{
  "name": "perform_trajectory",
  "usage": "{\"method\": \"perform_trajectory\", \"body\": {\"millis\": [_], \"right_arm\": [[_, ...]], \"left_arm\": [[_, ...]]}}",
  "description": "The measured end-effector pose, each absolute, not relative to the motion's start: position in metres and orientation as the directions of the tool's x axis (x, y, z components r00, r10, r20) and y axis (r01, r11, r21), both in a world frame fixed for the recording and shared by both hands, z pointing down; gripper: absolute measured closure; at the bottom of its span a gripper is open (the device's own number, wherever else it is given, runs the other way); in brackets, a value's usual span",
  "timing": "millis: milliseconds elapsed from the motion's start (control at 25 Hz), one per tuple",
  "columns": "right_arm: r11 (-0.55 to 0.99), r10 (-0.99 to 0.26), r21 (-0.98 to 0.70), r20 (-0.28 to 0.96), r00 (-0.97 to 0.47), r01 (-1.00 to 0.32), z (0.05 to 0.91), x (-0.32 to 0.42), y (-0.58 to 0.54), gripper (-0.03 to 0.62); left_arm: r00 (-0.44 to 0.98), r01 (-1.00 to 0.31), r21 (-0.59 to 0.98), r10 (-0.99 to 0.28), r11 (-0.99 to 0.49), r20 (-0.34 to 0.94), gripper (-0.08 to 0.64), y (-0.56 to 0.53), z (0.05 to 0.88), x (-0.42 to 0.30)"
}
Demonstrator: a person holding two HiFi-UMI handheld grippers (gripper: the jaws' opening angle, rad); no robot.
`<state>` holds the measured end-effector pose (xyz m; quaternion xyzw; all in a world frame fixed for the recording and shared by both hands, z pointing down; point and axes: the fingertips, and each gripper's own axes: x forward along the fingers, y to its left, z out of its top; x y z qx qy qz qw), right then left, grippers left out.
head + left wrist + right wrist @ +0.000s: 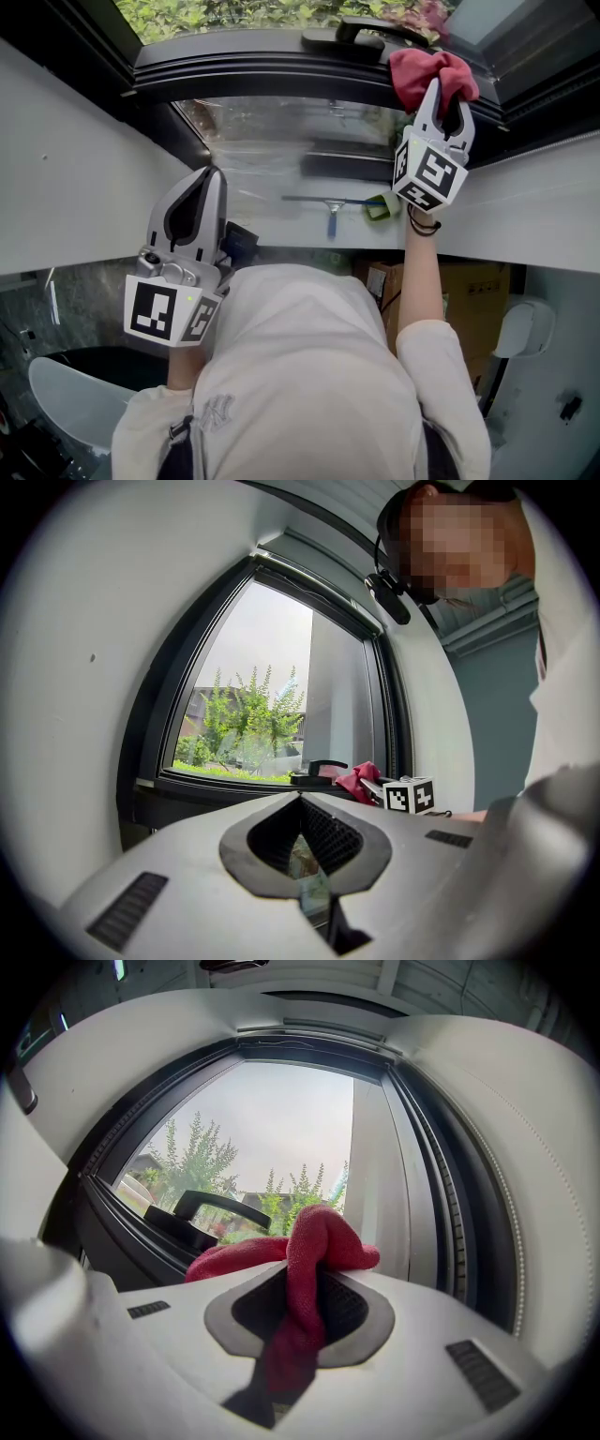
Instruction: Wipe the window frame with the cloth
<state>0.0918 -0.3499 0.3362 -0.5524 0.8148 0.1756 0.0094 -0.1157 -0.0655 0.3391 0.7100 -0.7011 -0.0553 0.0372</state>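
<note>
1. The right hand-held gripper (pixel 442 98) (pixel 300 1307) is clamped on the red cloth (pixel 422 73) (pixel 319 1237).
2. The cloth rests bunched against the dark window frame (pixel 234 70), just beside the black handle (pixel 361 33).
3. The left hand-held gripper (pixel 208 183) (pixel 314 855) has its jaws together with nothing between them, and is held well apart from the frame.

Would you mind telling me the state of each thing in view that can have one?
Right gripper, shut on the red cloth.
Red cloth, bunched, against the window frame, beside the window handle.
Left gripper, shut, empty, away from the window frame.
Window handle, lying level along the window frame.
</note>
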Motion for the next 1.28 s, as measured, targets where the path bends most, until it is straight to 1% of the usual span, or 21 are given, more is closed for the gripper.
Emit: {"method": "perform_trajectory", "body": {"millis": [1280], "right_arm": [[0.362,-0.879,0.286,-0.21,-0.427,-0.887,0.337,0.073,-0.34,0.509]], "left_arm": [[0.014,-0.991,0.129,-1.0,-0.017,-0.027,0.552,-0.066,0.338,-0.113]]}}
